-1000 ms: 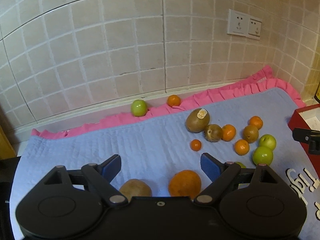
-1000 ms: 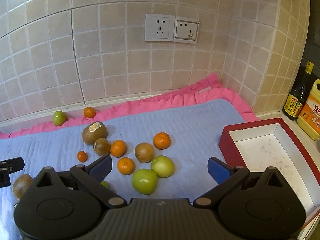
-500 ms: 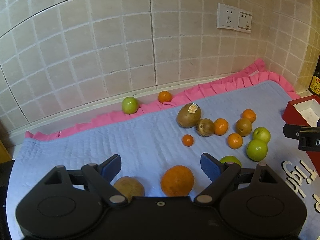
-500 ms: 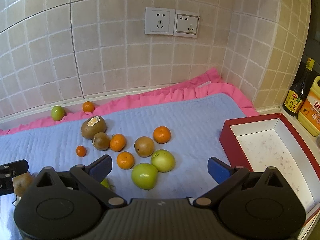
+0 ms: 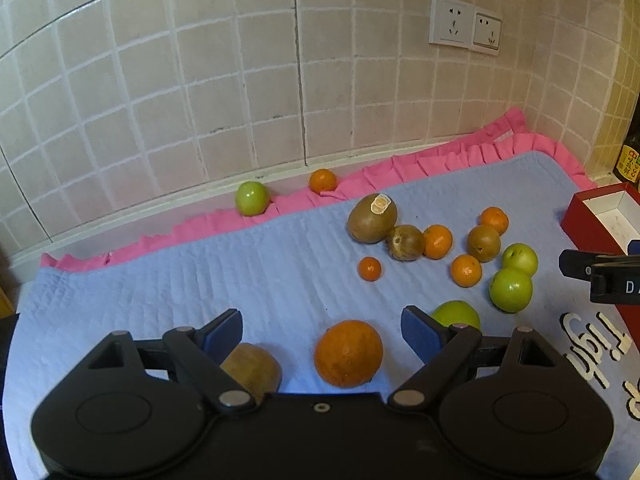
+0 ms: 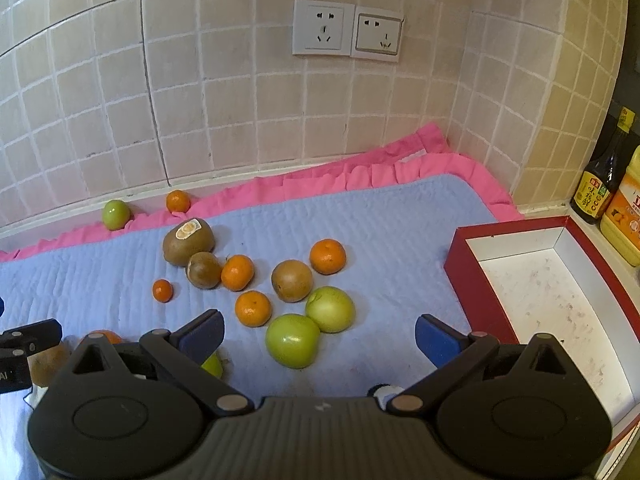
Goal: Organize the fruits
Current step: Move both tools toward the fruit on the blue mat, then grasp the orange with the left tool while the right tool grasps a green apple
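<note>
Fruit lies scattered on a blue quilted mat [image 5: 200,288]. My left gripper [image 5: 322,328] is open and empty, above a large orange [image 5: 347,353] that sits between its fingers, with a brown fruit [image 5: 252,370] under the left finger. A cluster of small oranges, brown fruits and green apples lies mid-mat; a stickered brown fruit [image 6: 188,240] is its largest. My right gripper [image 6: 318,334] is open and empty, just above a green apple [image 6: 292,340]. An open red box [image 6: 552,300] with a white inside stands to its right.
A green apple [image 5: 251,198] and a small orange [image 5: 322,181] lie on the pink frill at the tiled wall. Two bottles [image 6: 612,200] stand behind the box. Wall sockets [image 6: 346,34] are above the mat. The right gripper's tip [image 5: 600,270] shows at the left view's right edge.
Both grippers have drawn back and up a little; the fruit sits slightly further away in both views. Both stay open. No fruit has moved.
</note>
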`<state>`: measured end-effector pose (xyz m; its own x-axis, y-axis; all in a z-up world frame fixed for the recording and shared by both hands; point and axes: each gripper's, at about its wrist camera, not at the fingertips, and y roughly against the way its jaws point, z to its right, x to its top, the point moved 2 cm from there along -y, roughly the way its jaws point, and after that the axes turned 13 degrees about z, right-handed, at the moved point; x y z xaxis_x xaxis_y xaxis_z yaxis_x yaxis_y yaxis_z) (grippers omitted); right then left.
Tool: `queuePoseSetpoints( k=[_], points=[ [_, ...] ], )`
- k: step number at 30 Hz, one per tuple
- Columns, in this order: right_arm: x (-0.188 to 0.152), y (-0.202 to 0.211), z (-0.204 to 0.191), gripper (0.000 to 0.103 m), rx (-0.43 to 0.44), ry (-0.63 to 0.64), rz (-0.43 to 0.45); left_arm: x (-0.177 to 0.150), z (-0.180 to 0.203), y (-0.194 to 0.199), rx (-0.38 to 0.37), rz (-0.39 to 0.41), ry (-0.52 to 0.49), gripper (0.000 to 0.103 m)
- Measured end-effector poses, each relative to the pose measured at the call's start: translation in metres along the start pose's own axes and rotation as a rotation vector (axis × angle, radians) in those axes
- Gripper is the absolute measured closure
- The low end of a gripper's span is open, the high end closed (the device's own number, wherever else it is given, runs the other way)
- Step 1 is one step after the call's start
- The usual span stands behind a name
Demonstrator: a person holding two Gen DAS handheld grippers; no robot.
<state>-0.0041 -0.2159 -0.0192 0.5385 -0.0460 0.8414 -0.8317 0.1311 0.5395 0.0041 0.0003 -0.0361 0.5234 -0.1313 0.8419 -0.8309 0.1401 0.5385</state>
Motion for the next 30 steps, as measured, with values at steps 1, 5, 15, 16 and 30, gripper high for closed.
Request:
queuePoseSetpoints(
  k=[1,5,15,16,30],
  points=[
    [0.0,-0.001,0.0,0.0,0.0,-0.003,-0.003,0.0,0.0,-0.001,0.002,-0.001,-0.003,0.001],
    [-0.002,-0.005,0.001,0.0,0.001,-0.012,-0.014,-0.002,0.001,-0.002,-0.001,-0.002,-0.008,0.001],
    [-0.002,-0.011,-0.002,0.0,0.012,0.002,-0.025,-0.003,-0.002,-0.004,0.004,-0.002,-0.022,0.001],
    [-0.002,-0.011,-0.001,0.0,0.007,0.005,-0.023,-0.003,-0.004,-0.004,0.011,0.0,-0.025,0.001],
    [-0.033,-0.044,0.005,0.011,0.07,-0.059,-0.115,-0.026,0.004,-0.031,-0.157,-0.052,-0.11,0.001]
  ],
)
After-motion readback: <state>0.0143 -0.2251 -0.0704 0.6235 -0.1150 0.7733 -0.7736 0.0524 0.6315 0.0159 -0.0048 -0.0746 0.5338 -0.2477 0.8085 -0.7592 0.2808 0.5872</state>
